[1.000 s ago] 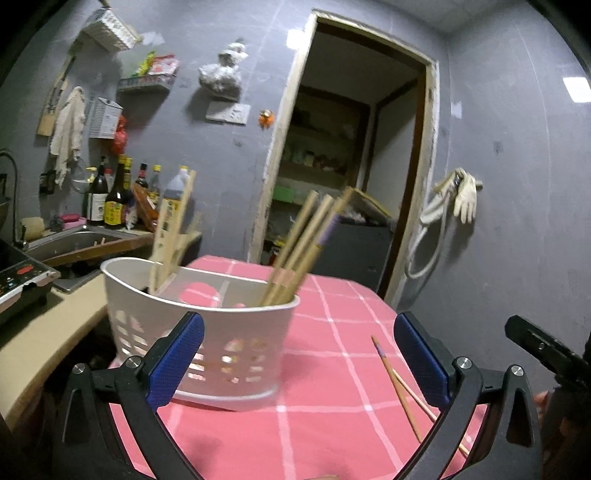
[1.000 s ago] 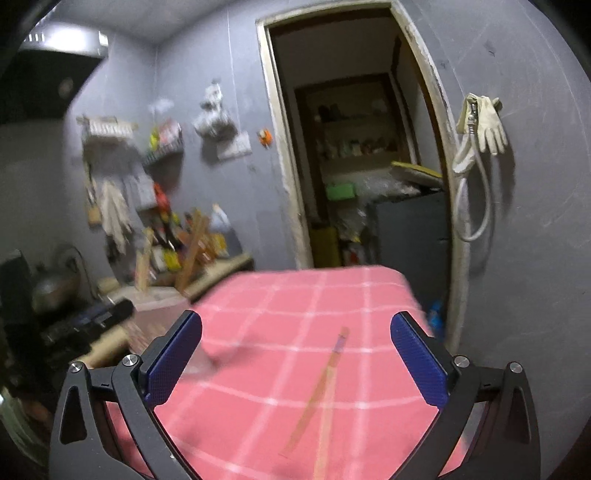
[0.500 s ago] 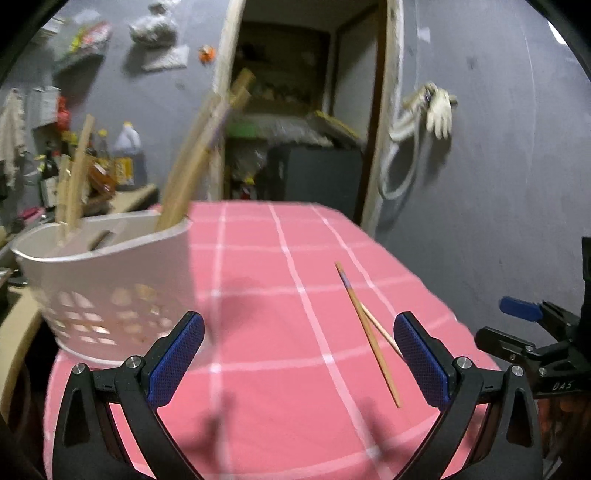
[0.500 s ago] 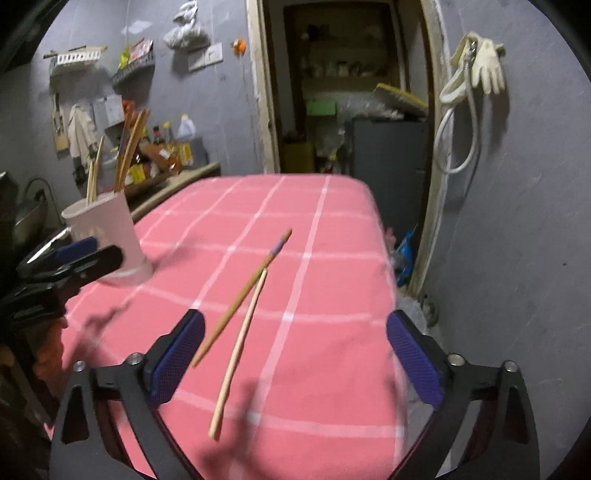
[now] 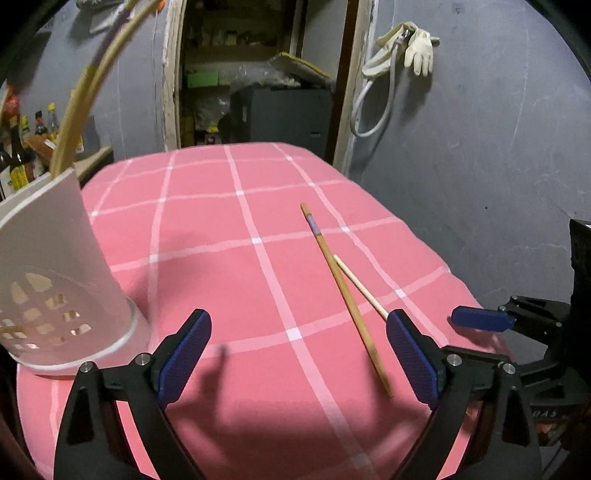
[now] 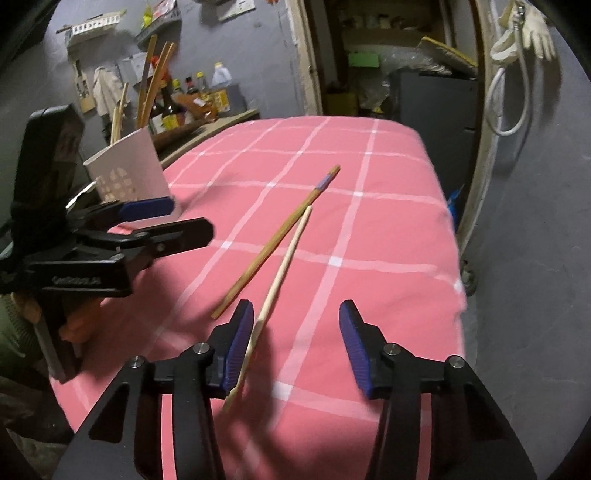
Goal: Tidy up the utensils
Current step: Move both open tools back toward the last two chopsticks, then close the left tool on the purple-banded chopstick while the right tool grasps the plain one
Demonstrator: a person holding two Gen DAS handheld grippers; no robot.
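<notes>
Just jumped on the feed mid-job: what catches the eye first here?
Two loose chopsticks lie crossed on the pink checked tablecloth: a darker chopstick with a purple band and a paler chopstick. The right tongs stand open, the paler one's near end by their left pad. At the table's left, a white holder keeps more chopsticks, with the open left tongs beside it.

Two chopsticks loose on the pink checked tablecloth (image 6: 369,229), toward its right edge: one darker with a purple band (image 6: 277,240), one pale (image 6: 280,273). One white perforated holder (image 6: 129,173) near the left edge, at least four chopsticks (image 6: 151,81) upright inside. Two grippers: left (image 5: 299,360), right (image 6: 295,347). One pair of gloves (image 6: 532,33) on the wall.
</notes>
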